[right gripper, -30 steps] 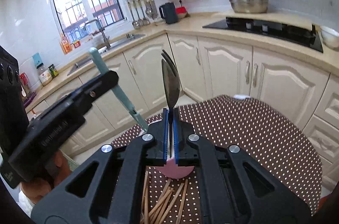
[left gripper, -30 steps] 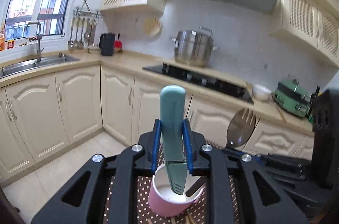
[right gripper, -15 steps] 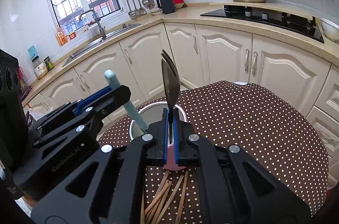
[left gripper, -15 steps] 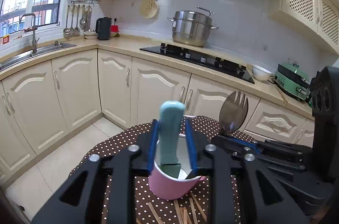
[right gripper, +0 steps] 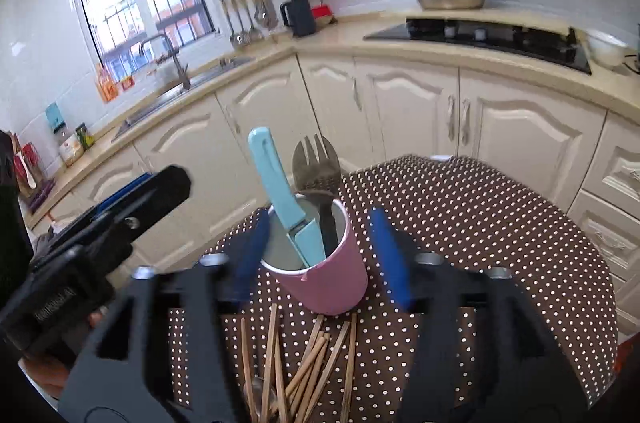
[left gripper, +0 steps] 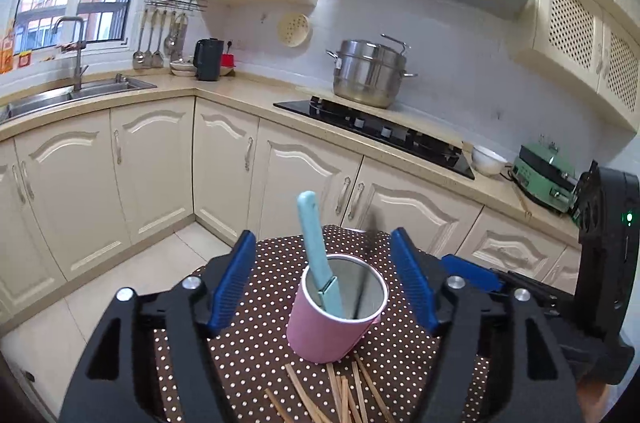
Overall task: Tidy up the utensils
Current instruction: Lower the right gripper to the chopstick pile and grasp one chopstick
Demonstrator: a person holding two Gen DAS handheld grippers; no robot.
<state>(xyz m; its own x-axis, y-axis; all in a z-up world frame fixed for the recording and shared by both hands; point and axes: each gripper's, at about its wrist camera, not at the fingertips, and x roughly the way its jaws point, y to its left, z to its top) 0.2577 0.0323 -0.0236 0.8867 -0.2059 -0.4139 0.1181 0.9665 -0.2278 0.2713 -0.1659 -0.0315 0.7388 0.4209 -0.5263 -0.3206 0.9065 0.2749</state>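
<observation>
Pink cup stands upright on the polka-dot surface, and both utensils are in it: the teal-handled knife leans to the left, blade down, while the dark spork stands beside it with its tines up. Left hand-held gripper is spread wide, blue pads on either side of the cup and touching nothing. Right hand-held gripper is just as wide open, flanking the same cup from its own side, empty as well. Wooden chopsticks lie scattered on the cloth just in front of the cup, near the camera, some crossing one another.
</observation>
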